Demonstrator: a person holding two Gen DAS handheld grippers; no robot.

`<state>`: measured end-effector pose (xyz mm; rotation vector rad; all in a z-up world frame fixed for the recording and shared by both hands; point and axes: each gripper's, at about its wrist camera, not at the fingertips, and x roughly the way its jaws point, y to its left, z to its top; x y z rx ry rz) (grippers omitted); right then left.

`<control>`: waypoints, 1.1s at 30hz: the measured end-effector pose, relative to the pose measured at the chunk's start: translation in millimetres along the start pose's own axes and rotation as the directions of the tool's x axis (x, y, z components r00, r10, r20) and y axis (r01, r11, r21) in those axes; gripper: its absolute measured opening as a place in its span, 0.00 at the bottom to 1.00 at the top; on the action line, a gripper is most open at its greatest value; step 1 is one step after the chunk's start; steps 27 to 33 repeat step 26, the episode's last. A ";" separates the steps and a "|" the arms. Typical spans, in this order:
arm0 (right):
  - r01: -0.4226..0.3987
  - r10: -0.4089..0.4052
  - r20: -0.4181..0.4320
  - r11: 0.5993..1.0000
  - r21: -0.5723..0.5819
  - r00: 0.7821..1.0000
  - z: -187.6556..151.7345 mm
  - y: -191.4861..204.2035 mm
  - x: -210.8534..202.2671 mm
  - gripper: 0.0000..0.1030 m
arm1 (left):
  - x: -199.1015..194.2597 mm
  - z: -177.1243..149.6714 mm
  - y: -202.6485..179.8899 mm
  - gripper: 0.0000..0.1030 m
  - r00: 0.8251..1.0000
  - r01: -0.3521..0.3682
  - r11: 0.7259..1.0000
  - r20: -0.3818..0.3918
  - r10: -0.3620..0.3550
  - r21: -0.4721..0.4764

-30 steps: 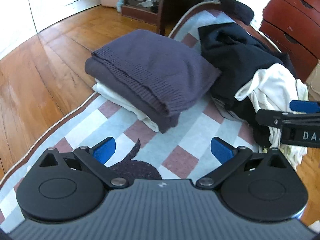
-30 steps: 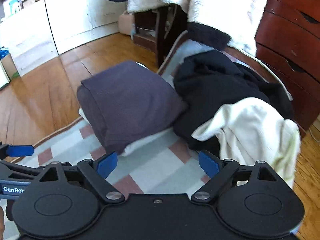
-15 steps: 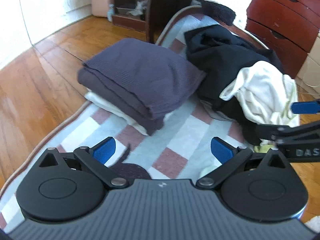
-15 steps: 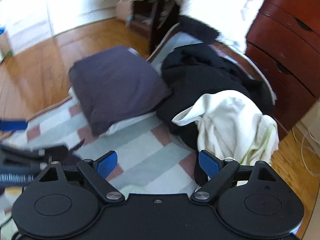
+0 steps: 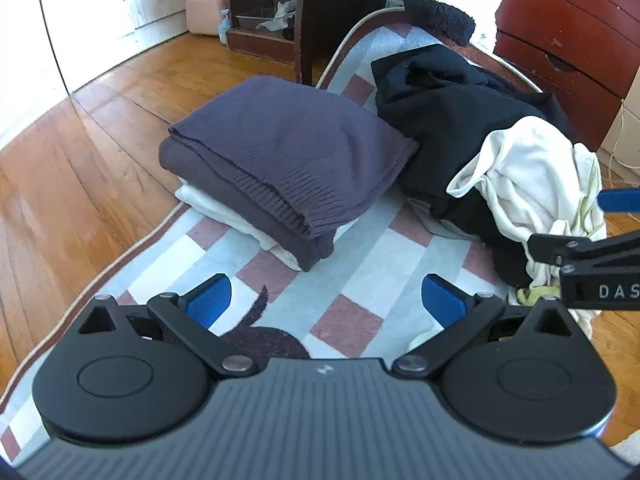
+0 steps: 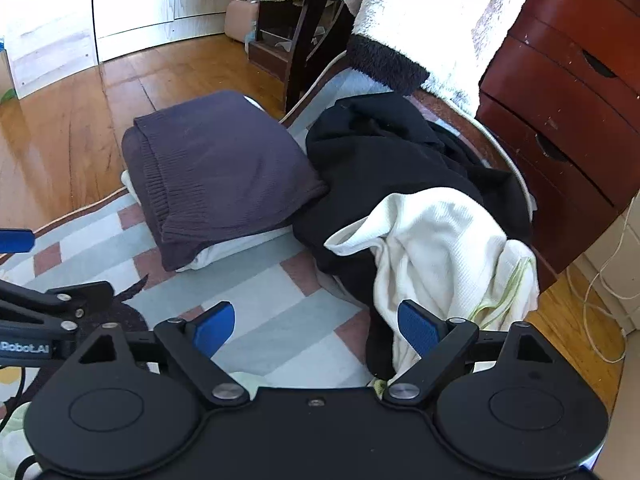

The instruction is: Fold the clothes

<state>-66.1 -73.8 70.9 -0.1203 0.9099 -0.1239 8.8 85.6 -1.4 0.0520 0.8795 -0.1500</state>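
While both grippers, left gripper [image 5: 324, 304] and right gripper [image 6: 316, 326], gape empty, the folded purple sweater [image 5: 280, 160] hides most of a white garment [image 5: 236, 220]. At two o'clock, a cream shirt [image 6: 440, 240] partly buries black clothes [image 6: 400, 152].

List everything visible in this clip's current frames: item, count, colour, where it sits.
sweater: 1, grey-purple, folded, top of stack on rug, left
white garment: 1, folded under sweater
black clothes: unfolded heap, count unclear, right of stack
cream garment: 1, crumpled on black clothes
rug: 1, blue, white and pink checks, on floor
floor: wood, brown
dresser: 1, red-brown, far right
fleece: white with dark edge, hanging at back
dark table: 1, behind stack
pink bag: 1, by wall
left hand-held gripper: black, blue pads, open, empty
right hand-held gripper: same, open, empty
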 end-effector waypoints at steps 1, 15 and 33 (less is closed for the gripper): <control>0.003 -0.003 0.001 1.000 -0.002 1.000 0.4 -0.3 0.1 0.89 | -0.9 -0.3 -0.9 1.00 1.000 -0.002 1.000 0.003 0.002 0.006; -0.005 0.005 0.021 1.000 -0.011 1.000 6.4 -7.9 -1.6 0.89 | -3.7 -1.5 -5.2 1.00 0.999 -0.038 0.999 0.010 0.038 0.012; 0.020 -0.021 0.075 1.000 0.016 0.997 14.8 -22.4 -3.7 0.89 | -6.9 -0.6 -10.6 1.00 0.996 -0.090 0.995 0.024 0.089 0.039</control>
